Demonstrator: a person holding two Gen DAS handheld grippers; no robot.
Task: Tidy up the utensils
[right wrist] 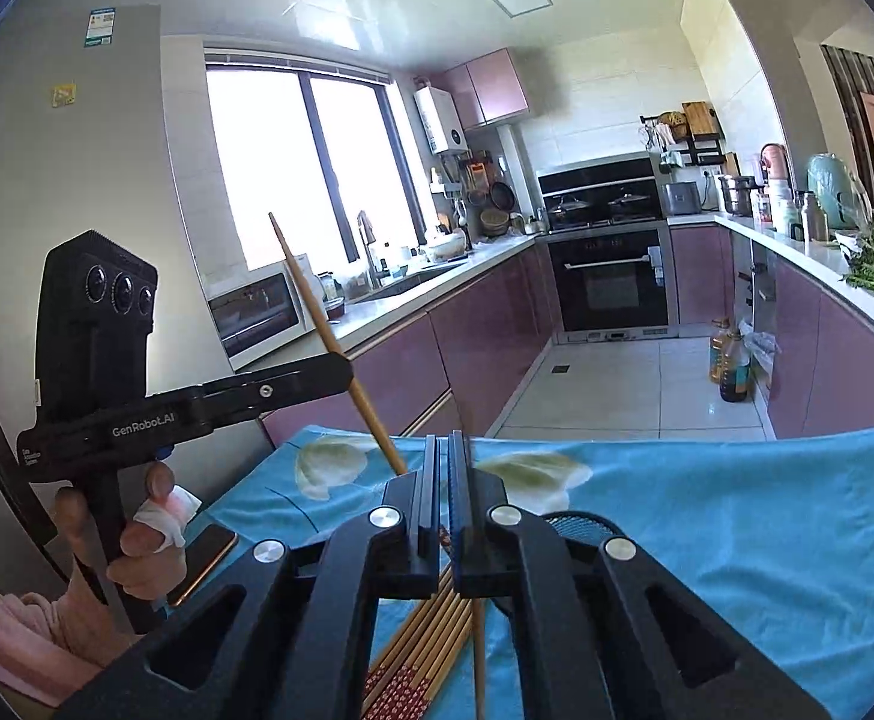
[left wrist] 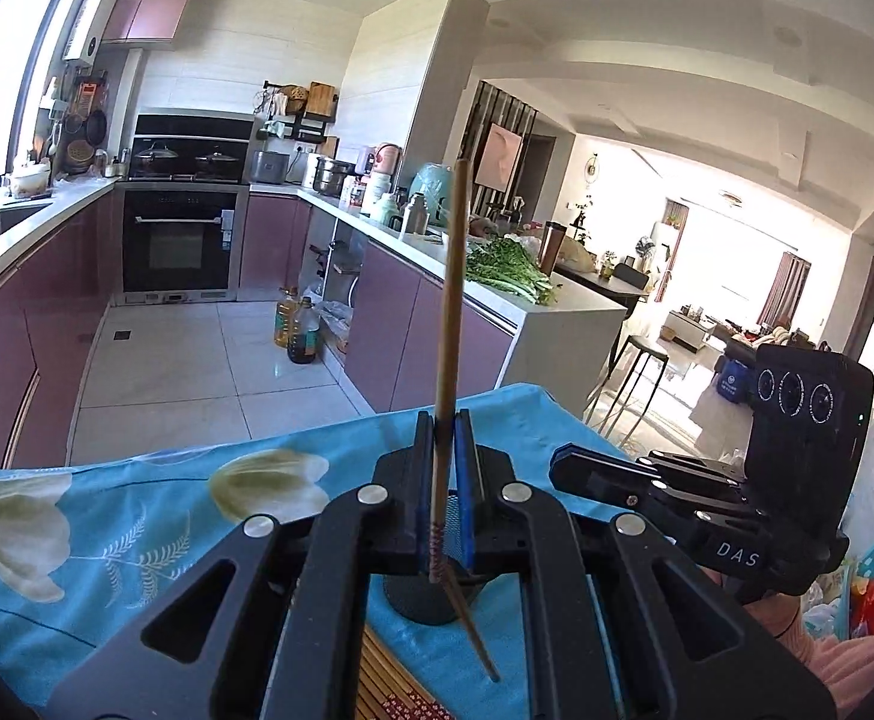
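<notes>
My left gripper [left wrist: 444, 420] is shut on a wooden chopstick [left wrist: 450, 312] and holds it nearly upright over a black mesh holder [left wrist: 452, 513] on the blue floral cloth [left wrist: 137, 504]. The same chopstick [right wrist: 317, 306] and left gripper [right wrist: 344, 369] show at the left of the right wrist view. My right gripper [right wrist: 444, 441] has its jaws nearly together with nothing seen between them, above a bundle of chopsticks [right wrist: 431, 630] lying on the cloth [right wrist: 737, 528]. The mesh holder's rim [right wrist: 581, 522] shows just right of it.
A phone [right wrist: 206, 561] lies at the cloth's left edge. Beyond the table is a kitchen with purple cabinets, an oven [left wrist: 179, 240], oil bottles [left wrist: 296, 330] on the floor and greens [left wrist: 506, 270] on the counter.
</notes>
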